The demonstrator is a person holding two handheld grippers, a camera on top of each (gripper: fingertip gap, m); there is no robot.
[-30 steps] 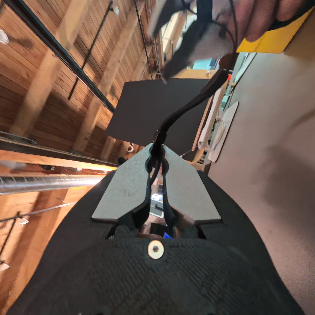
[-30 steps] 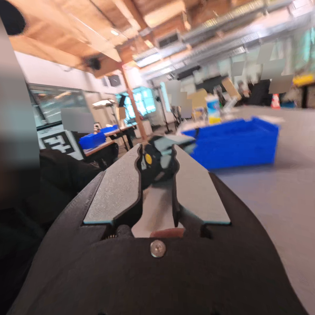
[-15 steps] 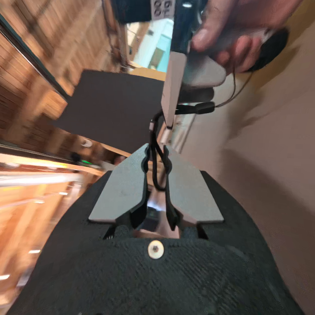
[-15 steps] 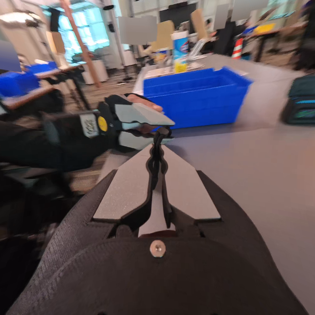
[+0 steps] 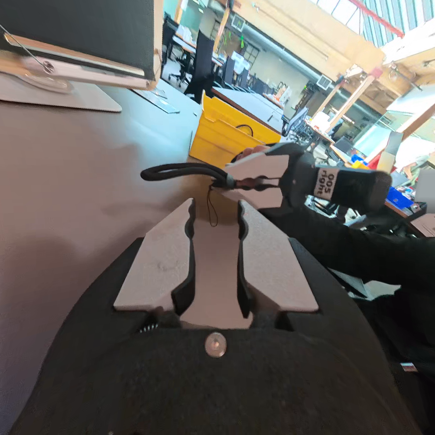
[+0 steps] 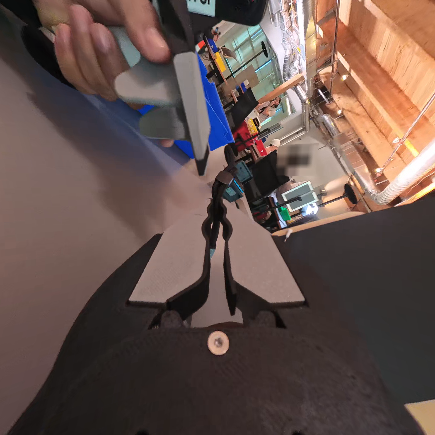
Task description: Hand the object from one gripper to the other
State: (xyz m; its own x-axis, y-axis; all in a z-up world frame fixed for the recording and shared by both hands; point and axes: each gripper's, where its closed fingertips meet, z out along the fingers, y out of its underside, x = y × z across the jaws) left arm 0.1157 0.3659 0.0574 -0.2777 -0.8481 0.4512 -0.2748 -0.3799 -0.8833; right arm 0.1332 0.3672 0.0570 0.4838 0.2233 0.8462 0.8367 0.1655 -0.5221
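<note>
The object is a black cord wrist strap (image 5: 179,170) with a thin string tail. In the left wrist view my right gripper (image 5: 223,182) comes in from the right, shut on the strap's collar end, with the loop sticking out to the left above the grey table (image 5: 58,176). My left gripper (image 5: 215,202) is open and empty, just below and in front of the strap. In the right wrist view my right gripper (image 6: 216,202) is shut on the strap (image 6: 220,186). The left gripper (image 6: 200,162), held by a hand, hangs close above its tip.
A yellow bin (image 5: 223,138) stands on the table behind the strap. A black monitor on a flat base (image 5: 82,28) stands at the far left. In the right wrist view a blue bin (image 6: 211,113) sits behind the left gripper. A small teal item (image 6: 235,186) lies beyond the strap. The tips of both grippers are at nearly the same place.
The left gripper was shut on the strap and has opened and let go. The right gripper closed on the strap half a second ago and still holds it. Both views have swung round.
</note>
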